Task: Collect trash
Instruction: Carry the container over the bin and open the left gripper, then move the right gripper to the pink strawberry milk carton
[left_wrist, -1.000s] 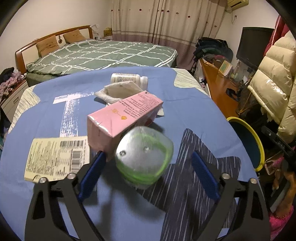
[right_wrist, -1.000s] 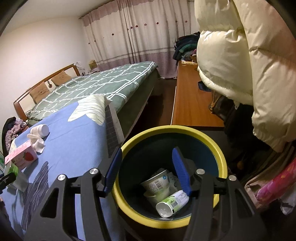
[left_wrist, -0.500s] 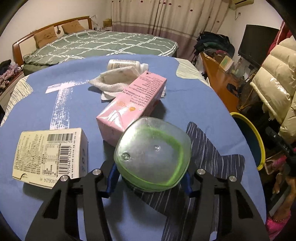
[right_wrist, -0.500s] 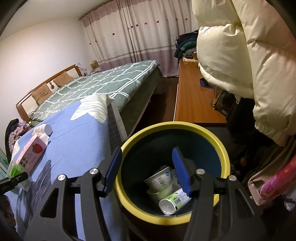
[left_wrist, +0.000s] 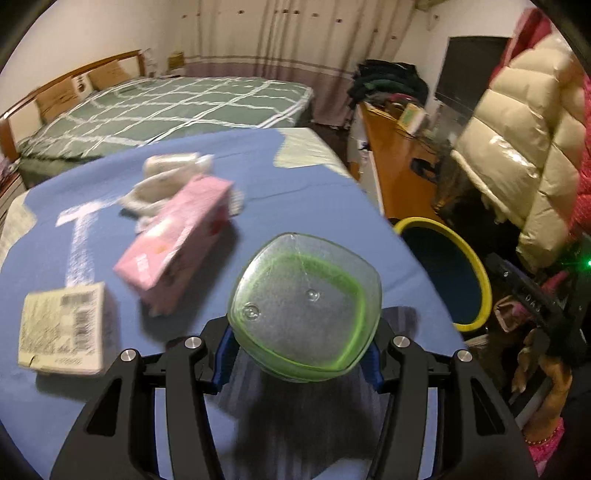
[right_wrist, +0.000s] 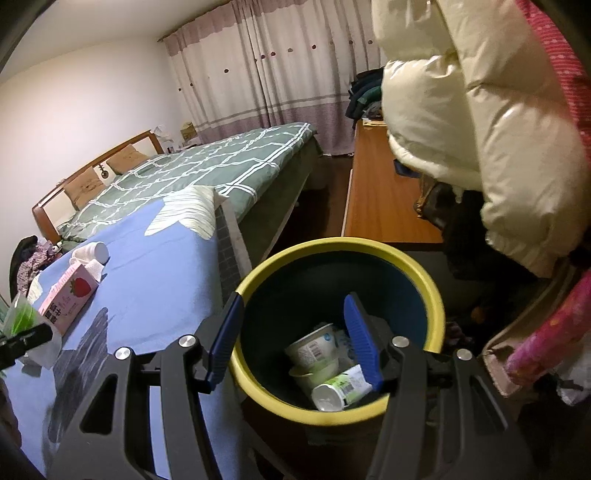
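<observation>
L claw clamped on green cup, now apparently lifted; R claw w/ jaws apart.

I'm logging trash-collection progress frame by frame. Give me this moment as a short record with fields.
left gripper: shut on green plastic cup
right gripper: open, holds nothing, above yellow-rimmed bin
in bin: yogurt cups
on blue cover: pink carton, barcode box, white bottle
</observation>
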